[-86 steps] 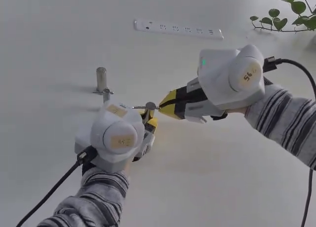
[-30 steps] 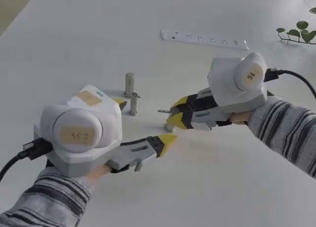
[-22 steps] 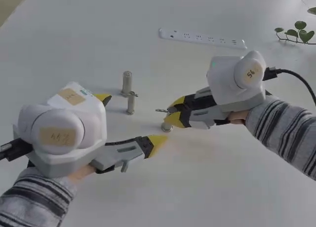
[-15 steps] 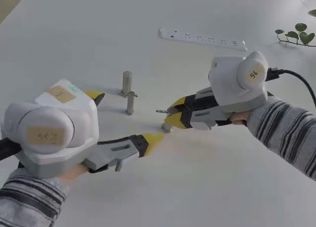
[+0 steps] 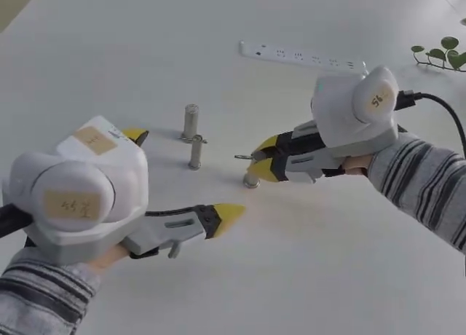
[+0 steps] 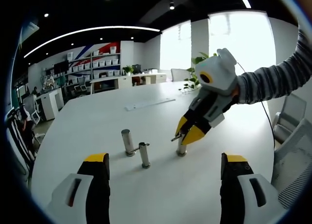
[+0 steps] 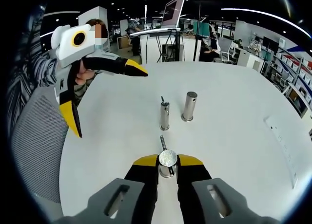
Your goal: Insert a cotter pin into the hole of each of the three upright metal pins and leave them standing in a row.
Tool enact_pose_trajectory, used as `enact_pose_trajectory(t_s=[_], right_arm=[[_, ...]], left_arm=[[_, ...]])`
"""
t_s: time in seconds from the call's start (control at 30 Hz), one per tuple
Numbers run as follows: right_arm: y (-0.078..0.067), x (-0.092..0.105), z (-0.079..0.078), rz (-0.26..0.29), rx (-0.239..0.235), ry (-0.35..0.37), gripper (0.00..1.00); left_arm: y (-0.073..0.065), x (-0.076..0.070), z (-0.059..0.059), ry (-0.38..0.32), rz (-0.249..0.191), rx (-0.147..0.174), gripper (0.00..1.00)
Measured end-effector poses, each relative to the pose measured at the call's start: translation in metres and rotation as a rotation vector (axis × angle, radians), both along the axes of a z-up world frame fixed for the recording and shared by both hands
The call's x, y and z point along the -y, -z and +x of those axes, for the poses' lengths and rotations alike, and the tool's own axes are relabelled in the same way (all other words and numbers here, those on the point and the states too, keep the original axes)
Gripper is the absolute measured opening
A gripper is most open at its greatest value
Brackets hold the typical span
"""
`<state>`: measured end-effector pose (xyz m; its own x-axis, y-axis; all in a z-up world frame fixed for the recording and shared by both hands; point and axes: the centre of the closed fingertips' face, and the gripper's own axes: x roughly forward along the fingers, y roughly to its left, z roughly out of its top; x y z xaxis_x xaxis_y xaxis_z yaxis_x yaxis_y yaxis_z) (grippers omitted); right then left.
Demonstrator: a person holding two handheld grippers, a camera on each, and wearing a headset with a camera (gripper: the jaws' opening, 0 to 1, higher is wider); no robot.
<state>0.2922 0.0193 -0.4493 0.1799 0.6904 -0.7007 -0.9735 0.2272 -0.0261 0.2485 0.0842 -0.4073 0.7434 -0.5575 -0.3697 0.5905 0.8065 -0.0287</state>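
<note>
Right gripper (image 5: 261,162), tagged 56, clamps a pin (image 5: 251,180) standing on the table (image 5: 328,262); left gripper (image 6: 165,158) gapes open.

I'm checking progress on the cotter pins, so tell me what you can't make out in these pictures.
Head view: the right tool's jaws cover the top of the near pin, so how far its cotter pin reaches through is hidden.
Head view: the far pin's hole is too small to see.
Head view: the left tool's own housing hides most of one jaw.
</note>
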Motion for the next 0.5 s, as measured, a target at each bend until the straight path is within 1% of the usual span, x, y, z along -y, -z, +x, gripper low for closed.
enact_pose_trajectory(t_s=[0.07, 0.13, 0.23, 0.33, 0.5], right_arm=[[-0.001, -0.001, 0.002, 0.000, -0.002, 0.000, 0.08], [0.001, -0.001, 0.008, -0.003, -0.004, 0.000, 0.08], [0.001, -0.001, 0.010, -0.006, -0.004, -0.001, 0.08], [0.001, -0.001, 0.012, -0.007, -0.003, -0.001, 0.08], [0.001, -0.002, 0.014, -0.008, -0.010, -0.003, 0.08]], left_arm=[[0.000, 0.000, 0.000, -0.002, -0.005, -0.006, 0.95], [0.000, -0.001, 0.001, -0.002, -0.003, -0.004, 0.97], [0.000, 0.000, 0.001, 0.002, -0.004, -0.001, 0.99], [-0.001, 0.001, 0.001, 0.005, -0.010, -0.001, 0.99], [0.001, 0.000, 0.002, 0.005, -0.002, -0.004, 0.99]])
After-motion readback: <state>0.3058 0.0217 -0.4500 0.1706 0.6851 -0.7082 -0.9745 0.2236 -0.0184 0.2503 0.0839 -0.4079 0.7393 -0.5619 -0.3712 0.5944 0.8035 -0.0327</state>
